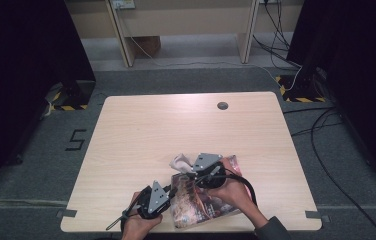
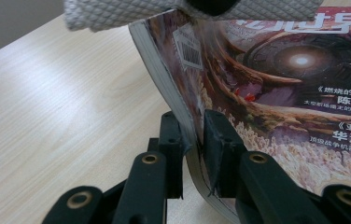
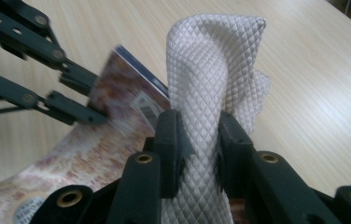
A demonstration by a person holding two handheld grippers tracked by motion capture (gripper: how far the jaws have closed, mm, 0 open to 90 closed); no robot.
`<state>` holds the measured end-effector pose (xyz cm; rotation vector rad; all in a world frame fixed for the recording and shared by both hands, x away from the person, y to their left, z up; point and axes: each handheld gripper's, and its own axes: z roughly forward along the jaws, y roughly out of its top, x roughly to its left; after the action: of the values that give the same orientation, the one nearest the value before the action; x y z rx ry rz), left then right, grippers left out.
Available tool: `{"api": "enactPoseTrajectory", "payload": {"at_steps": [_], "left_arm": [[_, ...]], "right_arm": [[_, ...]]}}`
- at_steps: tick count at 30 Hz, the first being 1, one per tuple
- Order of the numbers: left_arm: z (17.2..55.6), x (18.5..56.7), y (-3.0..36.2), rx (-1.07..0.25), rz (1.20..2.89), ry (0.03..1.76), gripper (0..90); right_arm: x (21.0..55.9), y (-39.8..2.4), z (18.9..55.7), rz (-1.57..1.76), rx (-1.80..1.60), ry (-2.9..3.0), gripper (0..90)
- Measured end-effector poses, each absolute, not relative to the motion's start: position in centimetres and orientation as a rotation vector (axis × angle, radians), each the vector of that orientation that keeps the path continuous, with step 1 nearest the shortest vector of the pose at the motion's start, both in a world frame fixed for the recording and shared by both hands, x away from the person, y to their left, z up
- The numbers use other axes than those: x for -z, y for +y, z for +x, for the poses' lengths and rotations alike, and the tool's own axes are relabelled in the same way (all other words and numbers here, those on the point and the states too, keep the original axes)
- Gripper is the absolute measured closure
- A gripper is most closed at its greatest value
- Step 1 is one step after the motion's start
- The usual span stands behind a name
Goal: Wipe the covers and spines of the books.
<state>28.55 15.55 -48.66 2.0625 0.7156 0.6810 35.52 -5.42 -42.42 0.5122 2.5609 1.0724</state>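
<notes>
A magazine (image 1: 211, 202) with a colourful cover lies near the table's front edge. My left gripper (image 1: 171, 192) is shut on its left edge and lifts that edge a little; the pages (image 2: 276, 93) curve up between the jaws of the left gripper (image 2: 193, 125). A white quilted cloth (image 1: 180, 162) sits at the magazine's far left corner. My right gripper (image 1: 190, 169) is shut on it, and the cloth (image 3: 213, 65) stands bunched above the pads of the right gripper (image 3: 199, 122). The right gripper view also shows the left gripper (image 3: 96, 99) on the magazine (image 3: 117, 95). The cloth (image 2: 108, 14) hangs above the magazine.
The light wooden table (image 1: 176, 125) has a round cable hole (image 1: 222, 105) near its far edge. A "5" (image 1: 76, 139) is marked on the grey floor at left. Cables (image 1: 326, 130) trail on the floor at right, and desk legs (image 1: 126, 45) stand behind.
</notes>
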Motion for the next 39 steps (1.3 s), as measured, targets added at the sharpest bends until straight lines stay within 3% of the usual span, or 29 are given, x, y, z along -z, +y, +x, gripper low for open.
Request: {"api": "enactPoseTrajectory", "payload": {"at_steps": [20,39], "left_arm": [[28.2,48.6,15.2,-0.727,2.066,0.690,76.9],[28.1,48.5,15.0,-0.755,2.076,0.661,76.5]], "right_arm": [[40.7,-2.4,34.1,0.321,-1.074,2.592,75.0],[41.2,-5.2,36.2,0.416,-0.972,2.614,74.7]]}}
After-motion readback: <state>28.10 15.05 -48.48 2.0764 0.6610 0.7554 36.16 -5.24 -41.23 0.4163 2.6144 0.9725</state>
